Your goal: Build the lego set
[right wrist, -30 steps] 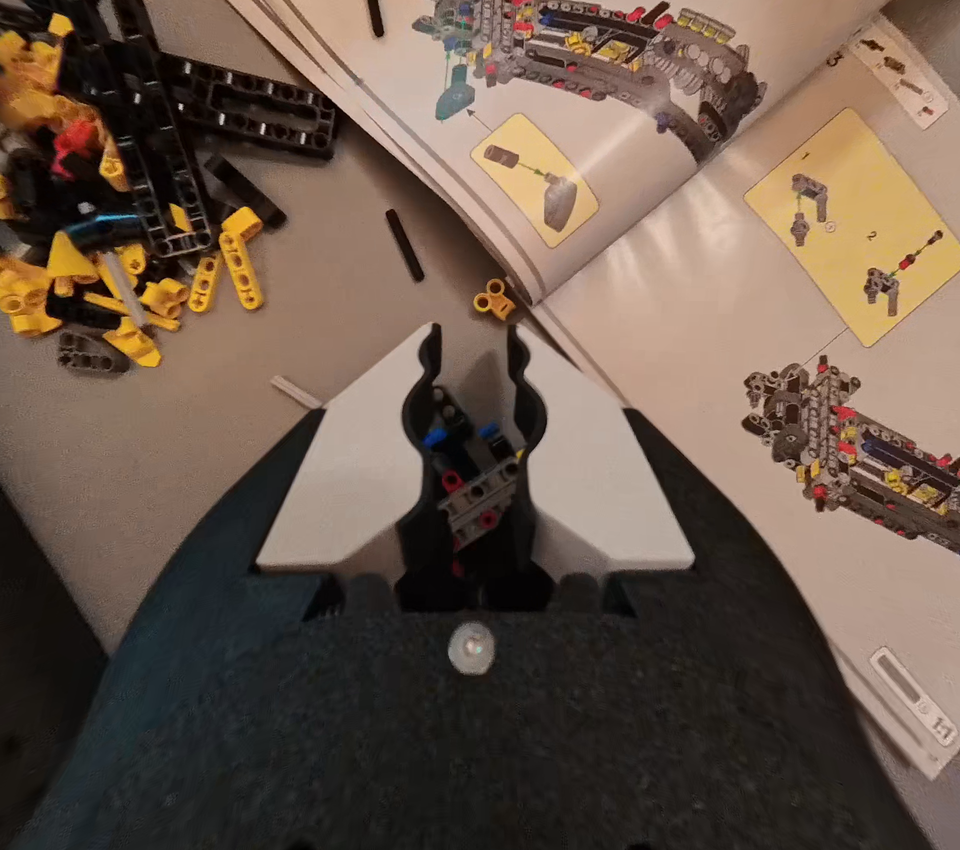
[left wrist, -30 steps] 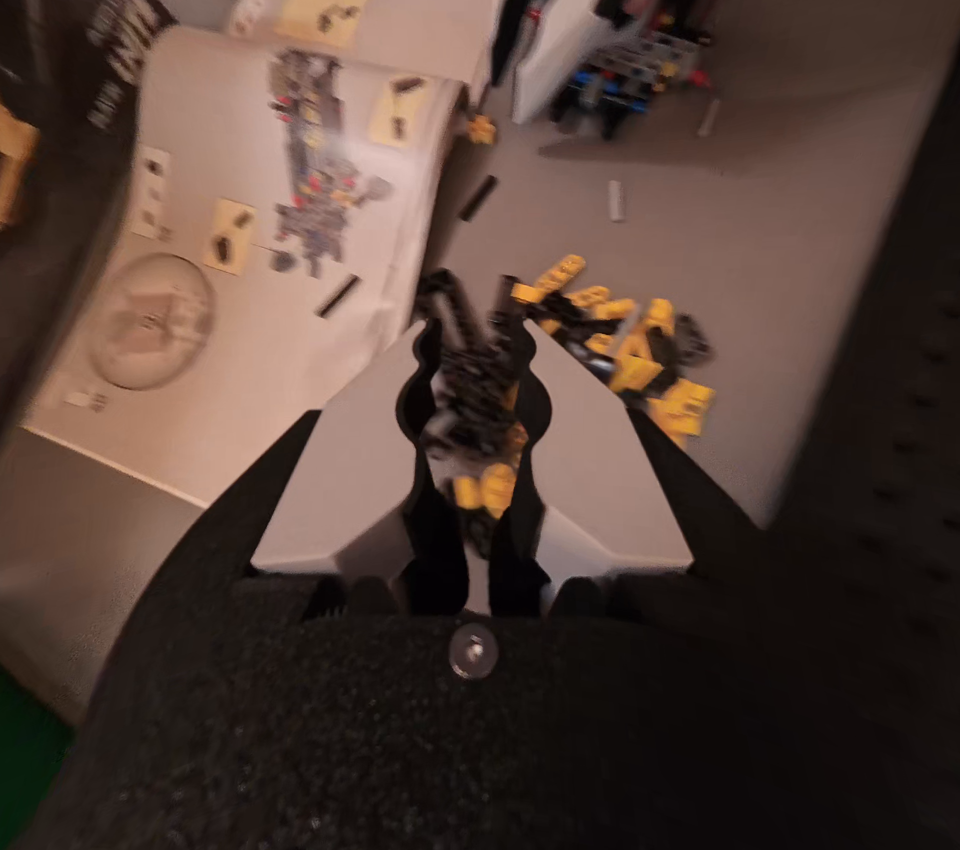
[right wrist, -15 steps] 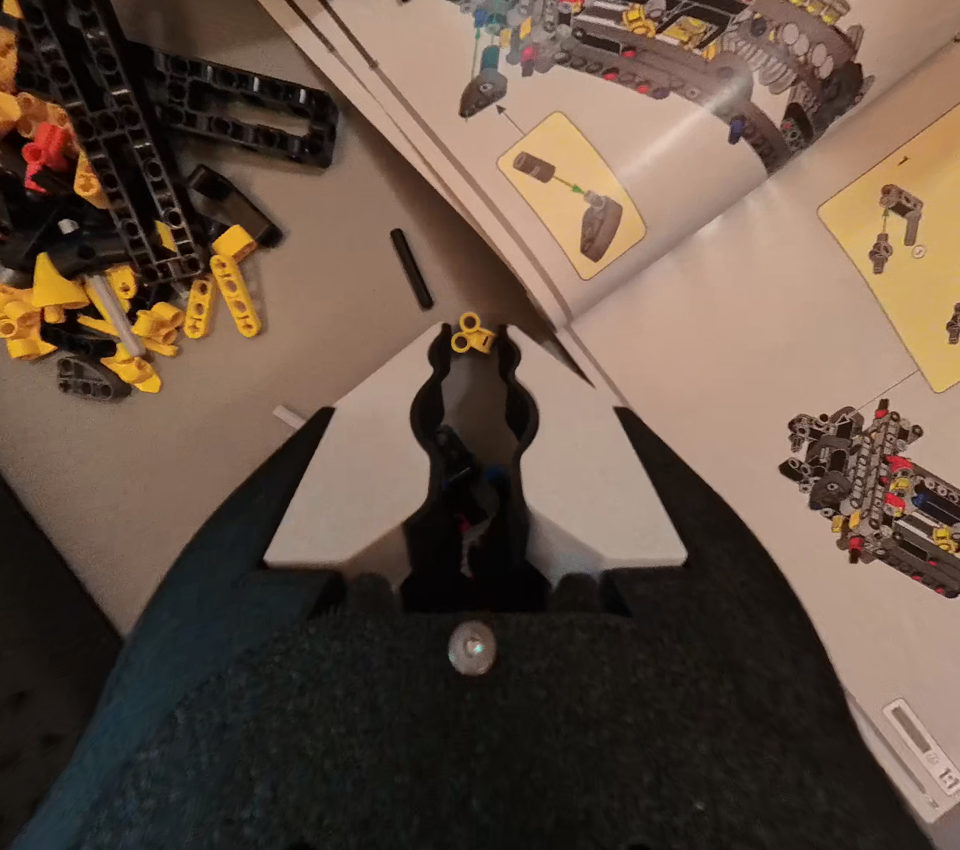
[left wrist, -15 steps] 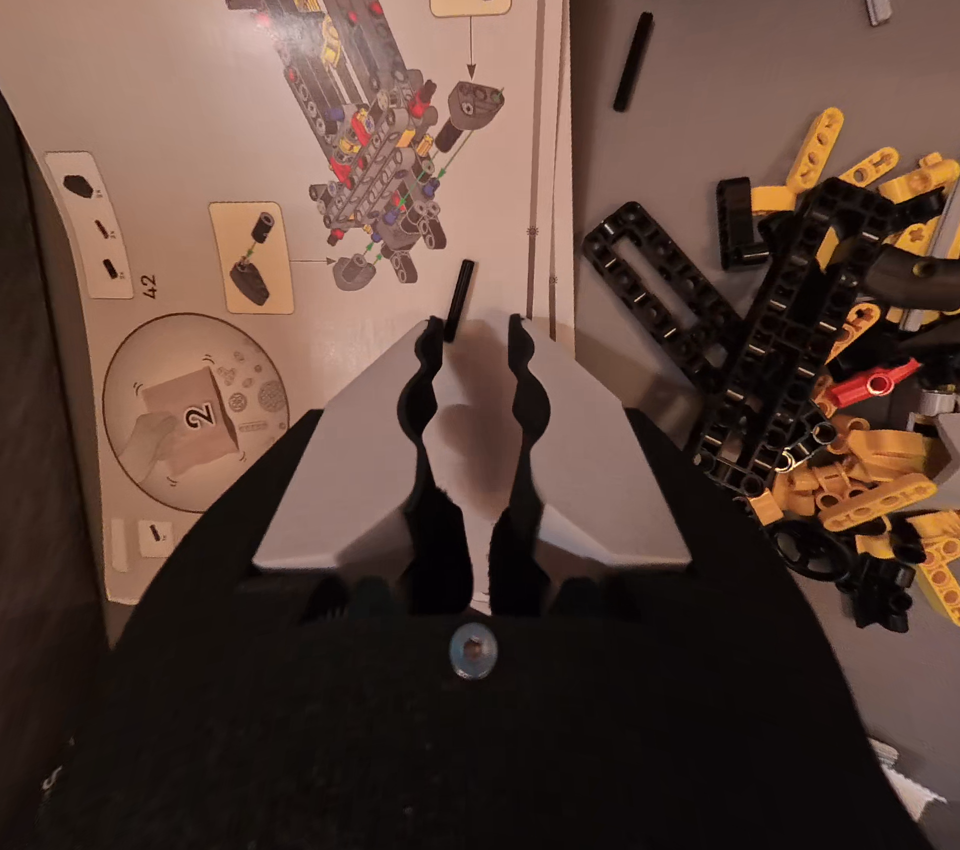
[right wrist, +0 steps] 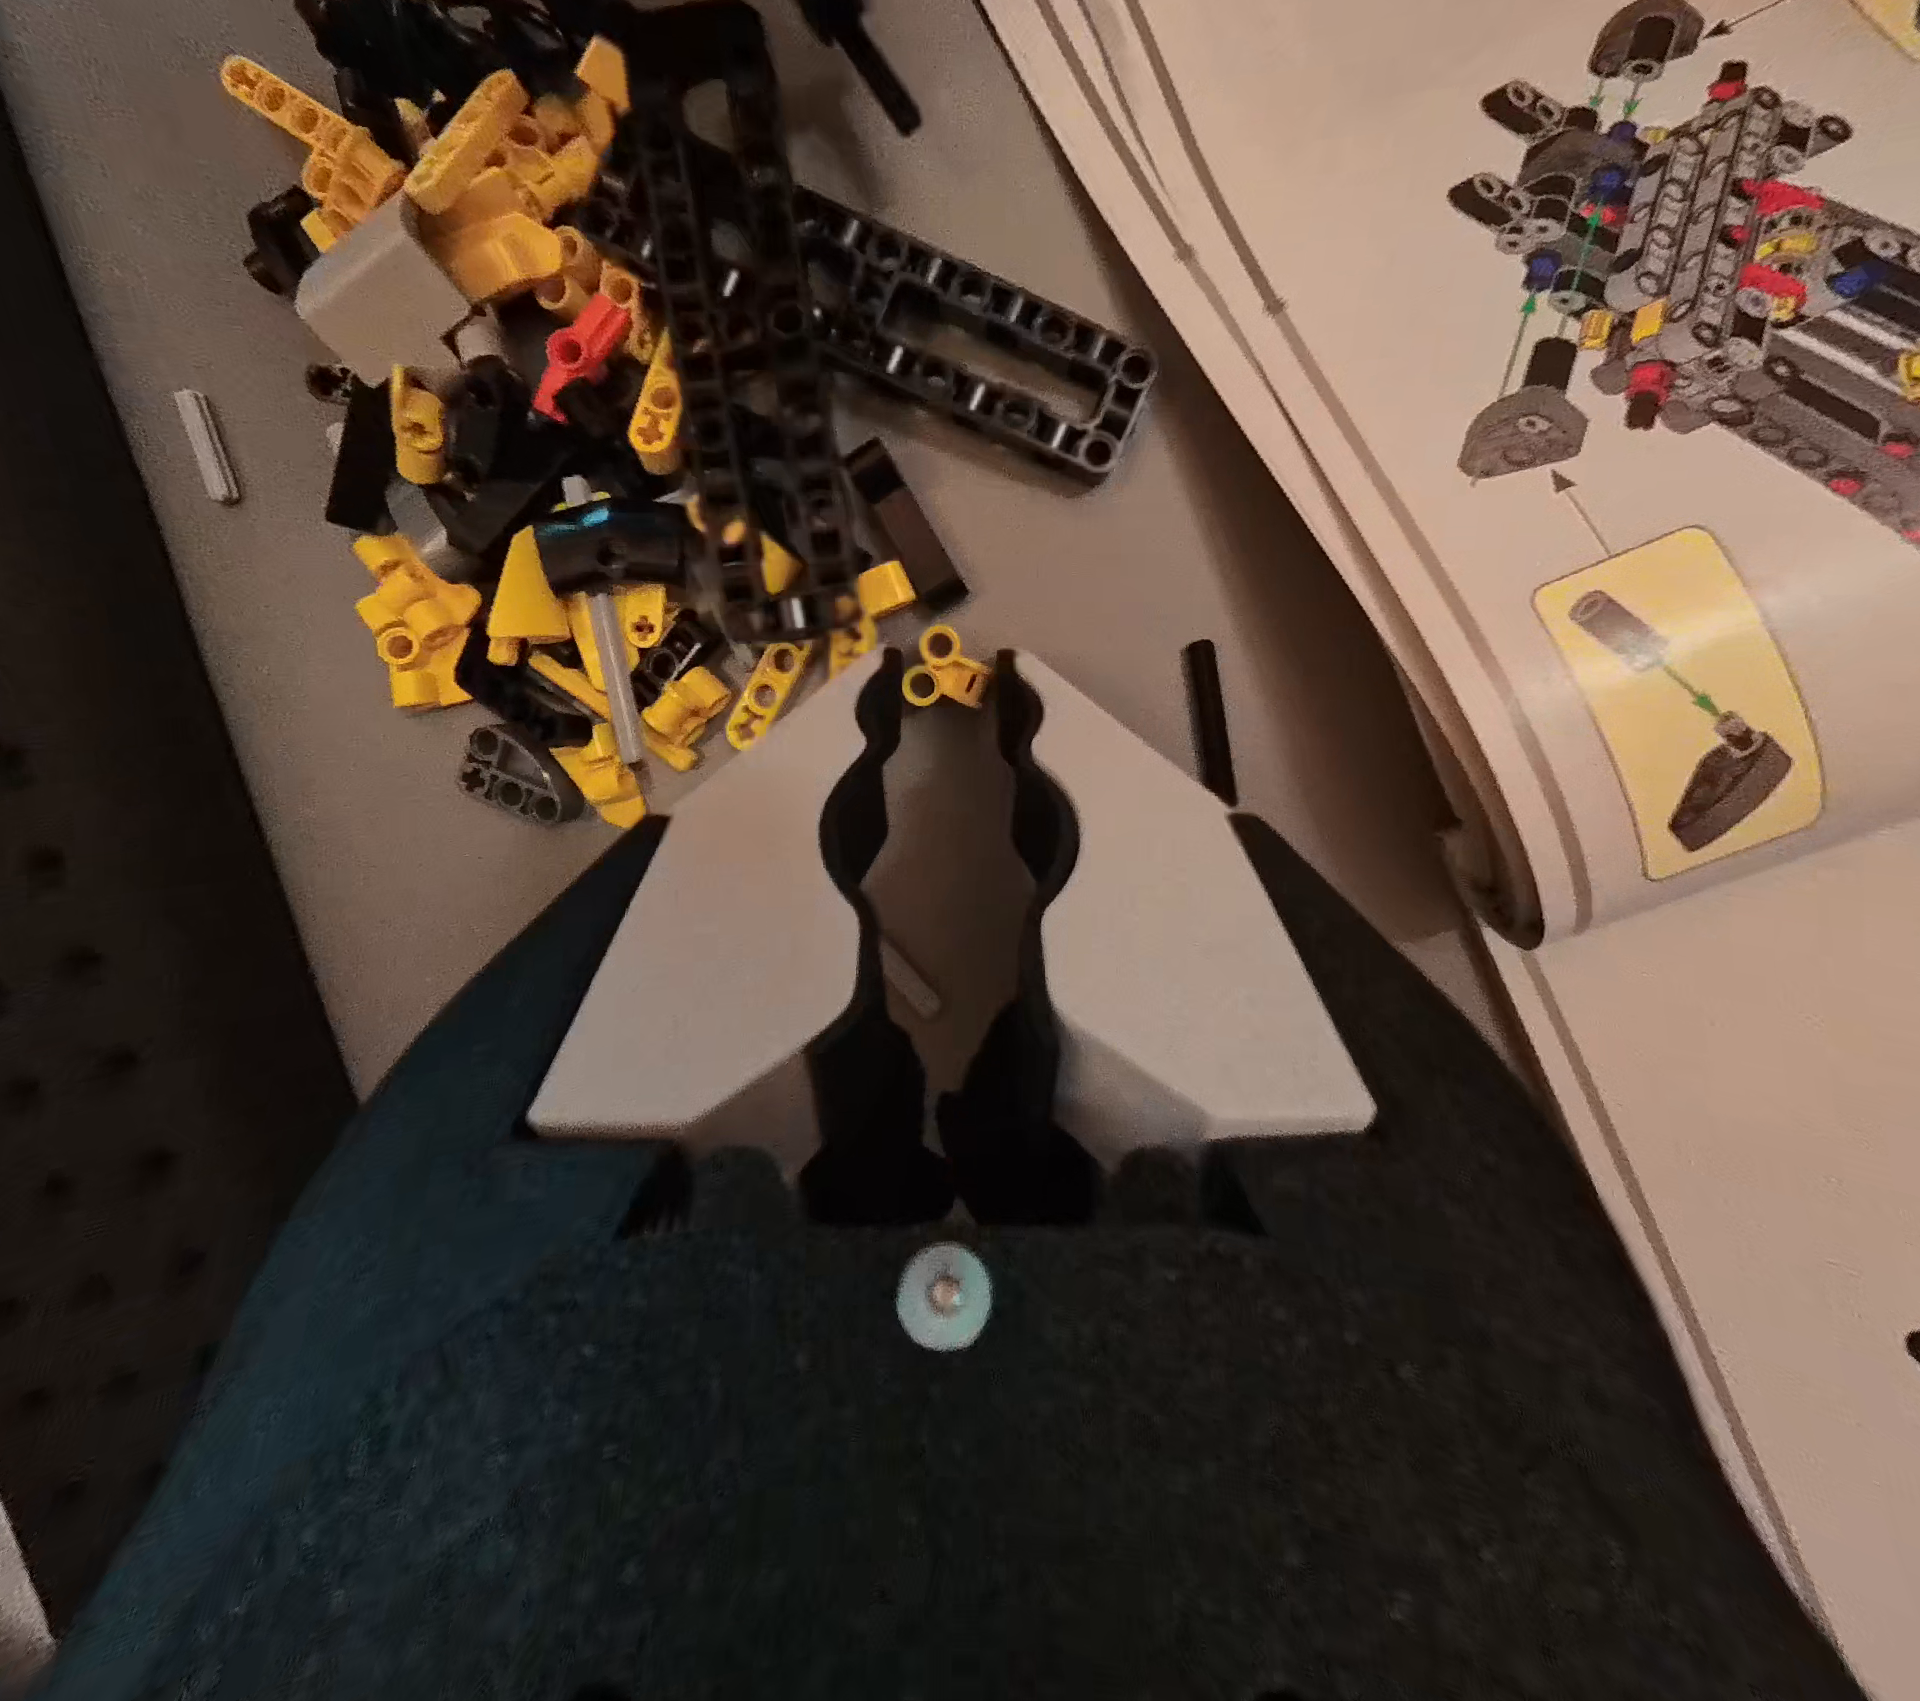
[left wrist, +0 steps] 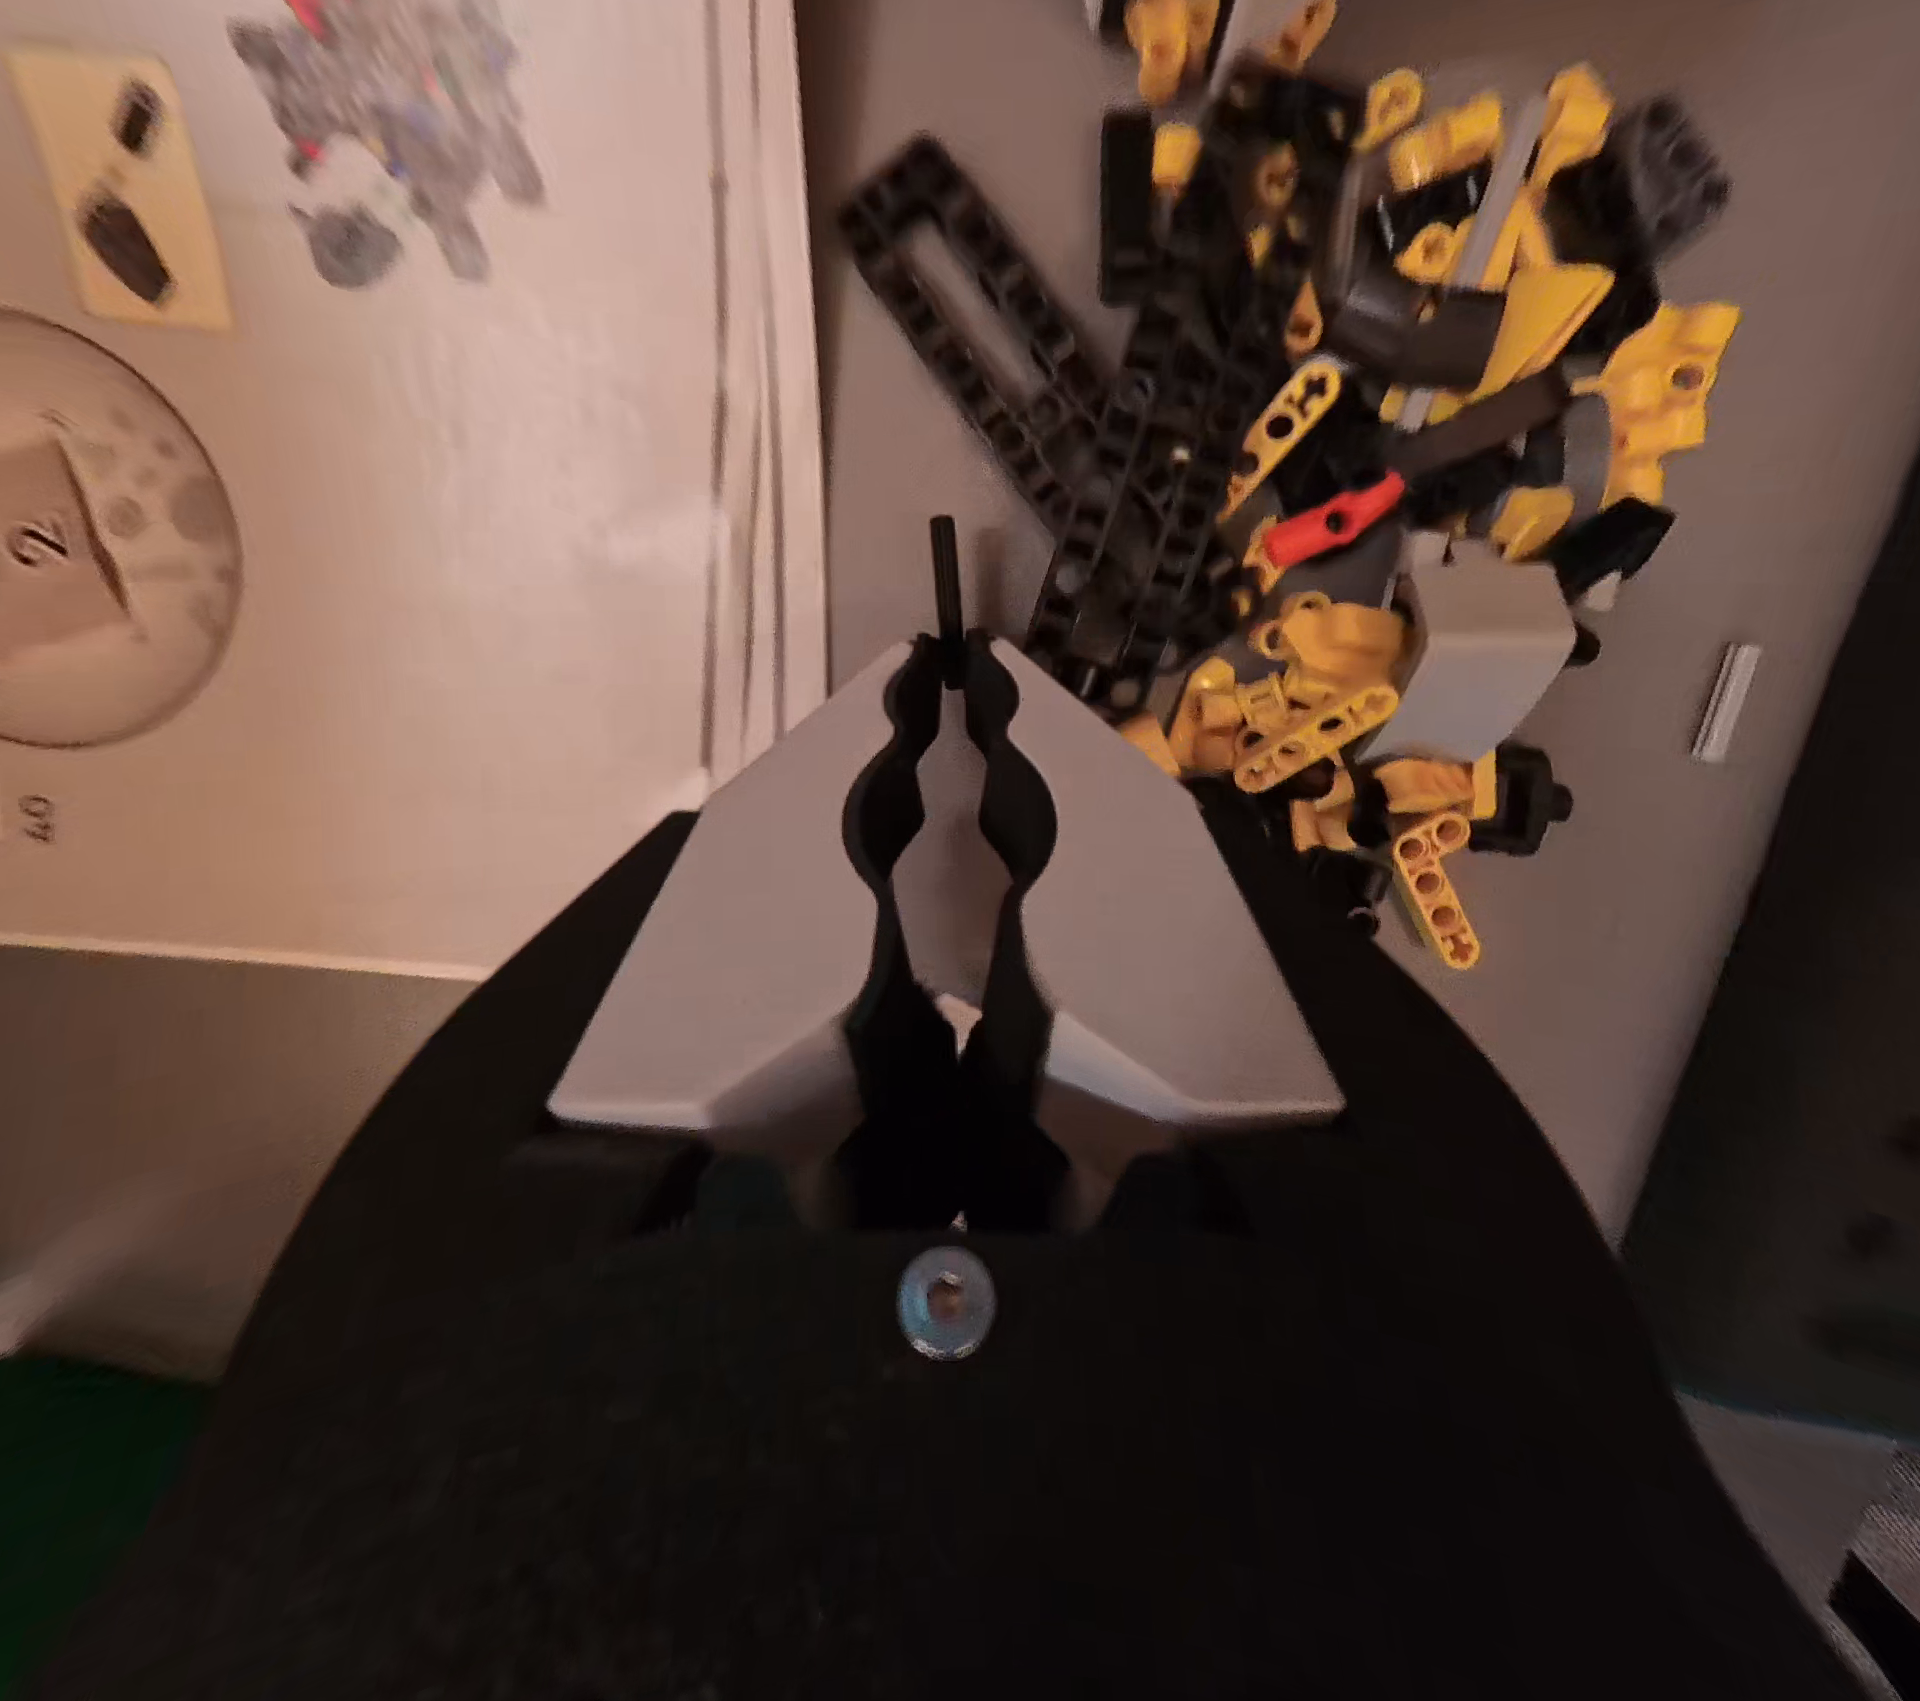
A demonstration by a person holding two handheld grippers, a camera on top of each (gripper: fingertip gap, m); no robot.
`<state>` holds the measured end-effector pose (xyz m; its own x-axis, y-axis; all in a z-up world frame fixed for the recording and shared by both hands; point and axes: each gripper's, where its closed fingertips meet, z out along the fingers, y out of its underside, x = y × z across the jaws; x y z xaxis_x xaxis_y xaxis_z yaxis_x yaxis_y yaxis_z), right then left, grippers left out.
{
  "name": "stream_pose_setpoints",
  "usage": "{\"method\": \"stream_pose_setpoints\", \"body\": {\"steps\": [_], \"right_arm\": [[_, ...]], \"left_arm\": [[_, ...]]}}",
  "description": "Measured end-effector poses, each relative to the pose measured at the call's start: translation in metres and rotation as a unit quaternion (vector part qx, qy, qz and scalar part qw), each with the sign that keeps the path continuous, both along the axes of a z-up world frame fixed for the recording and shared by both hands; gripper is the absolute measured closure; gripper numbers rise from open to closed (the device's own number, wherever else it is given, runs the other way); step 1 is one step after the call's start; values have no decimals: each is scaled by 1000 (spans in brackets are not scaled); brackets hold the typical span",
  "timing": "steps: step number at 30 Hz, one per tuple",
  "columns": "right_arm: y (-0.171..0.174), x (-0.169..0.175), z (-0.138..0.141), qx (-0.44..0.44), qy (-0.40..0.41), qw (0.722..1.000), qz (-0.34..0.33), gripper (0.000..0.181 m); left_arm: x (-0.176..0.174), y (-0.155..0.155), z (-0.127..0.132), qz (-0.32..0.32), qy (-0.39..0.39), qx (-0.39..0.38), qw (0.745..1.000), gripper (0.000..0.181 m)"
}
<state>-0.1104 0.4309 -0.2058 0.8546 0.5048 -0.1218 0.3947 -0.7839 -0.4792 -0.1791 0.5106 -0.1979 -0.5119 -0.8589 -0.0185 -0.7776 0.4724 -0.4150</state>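
Left gripper pinches a thin black axle at its tips. Right gripper grips a small yellow connector. Loose lego pile on table, left of the open manual.

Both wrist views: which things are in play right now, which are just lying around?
In play:
- left gripper, shut on black axle
- right gripper, holding yellow connector
- instruction booklet

Lying about:
- loose parts pile
- black frame
- second black axle
- grey axle
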Motion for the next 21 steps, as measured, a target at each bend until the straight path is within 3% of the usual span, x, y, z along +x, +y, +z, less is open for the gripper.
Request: {"method": "stream_pose_setpoints", "body": {"steps": [3,8,12,15,16,21], "right_arm": [[-5,9,10,15,-3,1000,-3,156],[0,54,19,30,-13,998,-55,157],[7,52,-3,5,-43,999,-19,156],[14,48,-3,7,-55,998,-6,178],[14,45,-3,4,-55,998,-2,178],[11,7,-3,-15,-22,999,36,178]], "left_arm": [[-8,3,-11,12,24,18,999,179],[-6,-5,-3,15,1,-13,1000,174],[-12,0,0,36,0,-6,999,165],[-19,5,6,59,-14,4,998,163],[-20,6,9,68,-24,6,997,163],[-18,5,31,115,-93,12,989,163]]}}
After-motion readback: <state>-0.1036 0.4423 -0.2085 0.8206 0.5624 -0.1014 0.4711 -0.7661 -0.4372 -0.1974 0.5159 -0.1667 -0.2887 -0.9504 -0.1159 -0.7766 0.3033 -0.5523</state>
